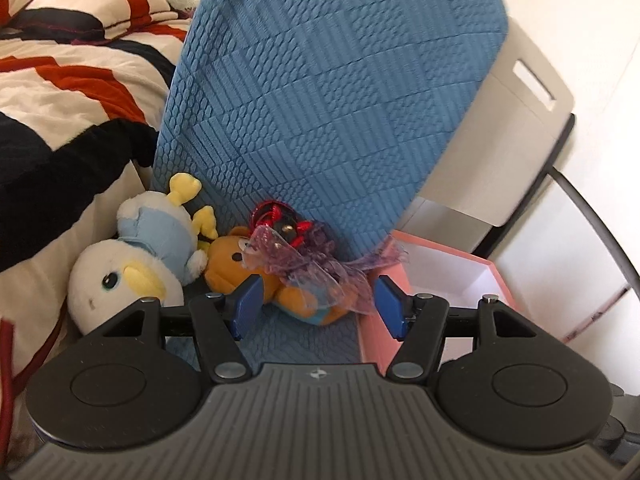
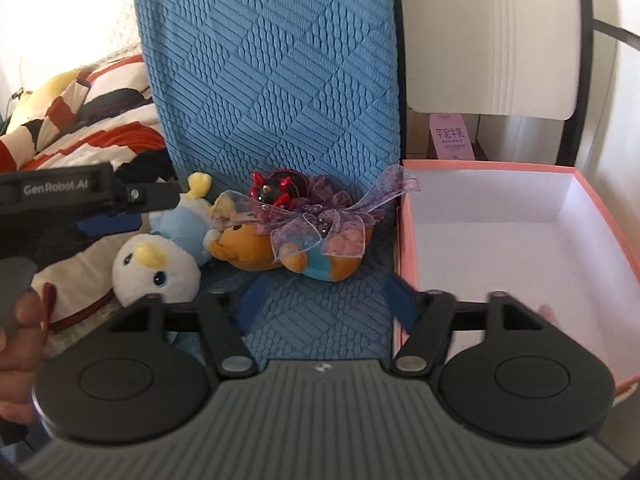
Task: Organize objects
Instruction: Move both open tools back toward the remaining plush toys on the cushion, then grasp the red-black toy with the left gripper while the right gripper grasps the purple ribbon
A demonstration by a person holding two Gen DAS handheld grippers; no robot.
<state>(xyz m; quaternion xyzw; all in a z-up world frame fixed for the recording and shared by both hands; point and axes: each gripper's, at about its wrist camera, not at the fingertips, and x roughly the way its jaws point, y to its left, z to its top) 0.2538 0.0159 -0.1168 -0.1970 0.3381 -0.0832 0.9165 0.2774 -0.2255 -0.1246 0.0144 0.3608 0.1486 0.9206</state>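
Blue textured fabric covers the chair (image 2: 276, 80) where the toys lie in a row along the foot of the backrest. A white and pale-blue duck toy (image 2: 160, 256) lies on its side at the left end, head toward the camera. Just beside it, touching, an orange bear toy (image 2: 256, 250) lies on its back. A sheer purple ribbon bow (image 2: 320, 220) is draped over the bear, and a red and black ladybird toy (image 2: 278, 190) sits behind it against the backrest.

At the right of the seat stands a pink box (image 2: 408, 220) with a white inside, nothing in it.

The left gripper (image 1: 316, 304) hangs just in front of the bear, its blue pads (image 1: 386, 300) apart on either side of the toy and not pressing it. The right gripper (image 2: 324, 306) is over bare seat fabric nearer the camera, jaws spread and blurred, with nothing between them. A hand (image 2: 20, 320) shows at the left edge of the right wrist view.
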